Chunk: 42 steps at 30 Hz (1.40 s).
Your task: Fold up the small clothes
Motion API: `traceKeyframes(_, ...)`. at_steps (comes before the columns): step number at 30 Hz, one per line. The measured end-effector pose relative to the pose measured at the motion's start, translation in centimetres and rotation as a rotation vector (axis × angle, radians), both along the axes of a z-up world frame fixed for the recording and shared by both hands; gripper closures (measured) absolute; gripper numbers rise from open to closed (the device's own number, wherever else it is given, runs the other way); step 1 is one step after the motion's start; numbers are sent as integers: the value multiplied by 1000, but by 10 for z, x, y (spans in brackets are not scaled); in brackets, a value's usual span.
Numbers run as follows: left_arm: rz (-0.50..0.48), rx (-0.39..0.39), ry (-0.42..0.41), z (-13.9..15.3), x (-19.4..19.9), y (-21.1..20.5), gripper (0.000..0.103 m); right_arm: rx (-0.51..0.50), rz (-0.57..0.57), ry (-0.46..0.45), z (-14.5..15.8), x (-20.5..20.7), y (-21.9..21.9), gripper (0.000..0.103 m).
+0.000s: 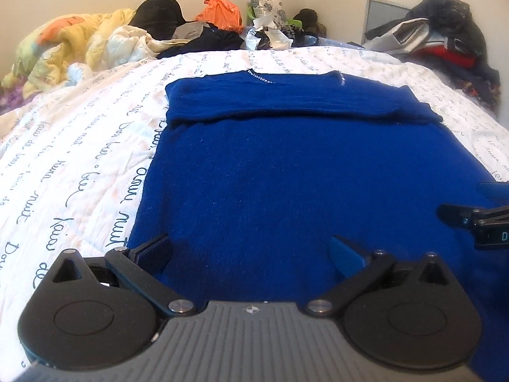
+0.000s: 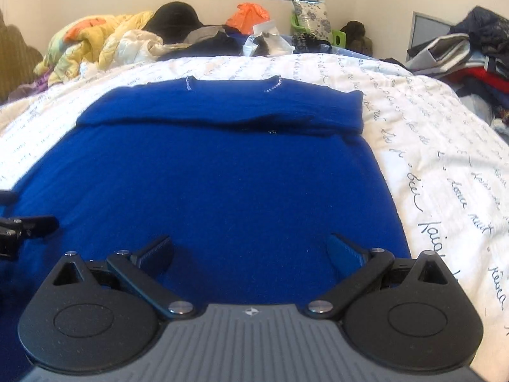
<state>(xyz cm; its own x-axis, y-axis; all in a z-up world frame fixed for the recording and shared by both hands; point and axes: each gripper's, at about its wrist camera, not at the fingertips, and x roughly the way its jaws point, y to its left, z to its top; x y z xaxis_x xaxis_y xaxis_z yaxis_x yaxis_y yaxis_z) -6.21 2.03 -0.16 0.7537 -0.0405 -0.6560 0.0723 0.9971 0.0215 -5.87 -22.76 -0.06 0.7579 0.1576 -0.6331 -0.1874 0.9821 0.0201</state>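
Sweater (image 1: 286, 165) royal blue; bedspread (image 1: 79, 159) white, dark cursive script; quilt (image 1: 63, 44) yellow, orange patches.

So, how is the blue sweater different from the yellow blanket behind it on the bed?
The blue sweater lies flat and smooth on the bed cover; the yellow blanket is crumpled in a heap. The sweater is one plain colour; the blanket has orange patches. The sweater is near both open grippers; the blanket is far back. Both are soft cloth.

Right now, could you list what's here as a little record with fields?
garment: blue knit sweater, spread flat, sleeves folded across the chest
surface: bed with white script-print quilt
left gripper: open, over sweater's near hem
right gripper: open, over near hem
far clutter: yellow comforter, orange bag, clothes pile
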Motion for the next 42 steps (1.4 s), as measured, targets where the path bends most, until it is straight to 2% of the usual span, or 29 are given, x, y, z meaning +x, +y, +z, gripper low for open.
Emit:
traceKeyframes(4, 4, 1, -2, 2, 0, -1, 0, 6, -2, 0, 5, 5, 4, 0)
traceKeyframes(5, 6, 3, -2, 2, -2, -1, 0, 2, -1, 1, 4, 29, 15, 0)
traceKeyframes(7, 8, 6, 4, 4, -4, 1, 0, -4, -9, 3, 5, 34, 18, 0)
traceKeyframes(10, 22, 27, 4, 5, -16, 3, 0, 15, -60, 52, 11, 22, 16, 0)
traceKeyframes(12, 33, -1, 2, 3, -24, 9, 0, 42, -37, 57, 11, 3, 14, 0)
traceKeyframes(14, 32, 0, -9, 2, -29, 10, 0, -12, 1, -9, 2, -18, 19, 0)
traceKeyframes(15, 33, -1, -7, 2, -28, 10, 0, -5, 8, -24, 2, -23, 20, 0)
traceKeyframes(18, 30, 6, -3, 4, -28, 10, 0, -1, -2, 3, 4, -20, 19, 0)
traceKeyframes(20, 24, 19, 6, 7, -33, 12, 0, 0, -12, 63, 12, -18, 19, 0)
traceKeyframes(21, 19, 13, 7, 11, -39, 16, 1, 37, 1, 100, 20, -18, 15, 0)
traceKeyframes(24, -10, -122, 18, 23, -61, 47, 0, 284, 25, 121, 43, -31, -25, 0)
traceKeyframes(27, 24, -298, 105, 25, -77, 91, 0, 513, -5, 178, 50, -38, -80, 0)
traceKeyframes(28, 42, -359, 141, 23, -80, 105, 0, 556, -36, 205, 48, -38, -98, 0)
traceKeyframes(32, 56, -570, 197, 22, -87, 145, 1, 651, -181, 323, 27, -32, -149, 0)
traceKeyframes(34, 30, -717, 272, 18, -84, 157, 2, 740, -153, 350, 20, -32, -158, 0)
traceKeyframes(36, -9, -842, 358, 9, -80, 161, 3, 811, -90, 423, 14, -27, -157, 0)
traceKeyframes(38, -10, -852, 391, 9, -77, 161, 6, 840, -7, 486, 9, -25, -149, 0)
traceKeyframes(40, -8, -831, 428, 10, -74, 161, 17, 847, 51, 524, 8, -26, -143, 0)
traceKeyframes(42, -9, -803, 481, 10, -70, 158, 46, 878, 69, 552, 5, -27, -143, 0)
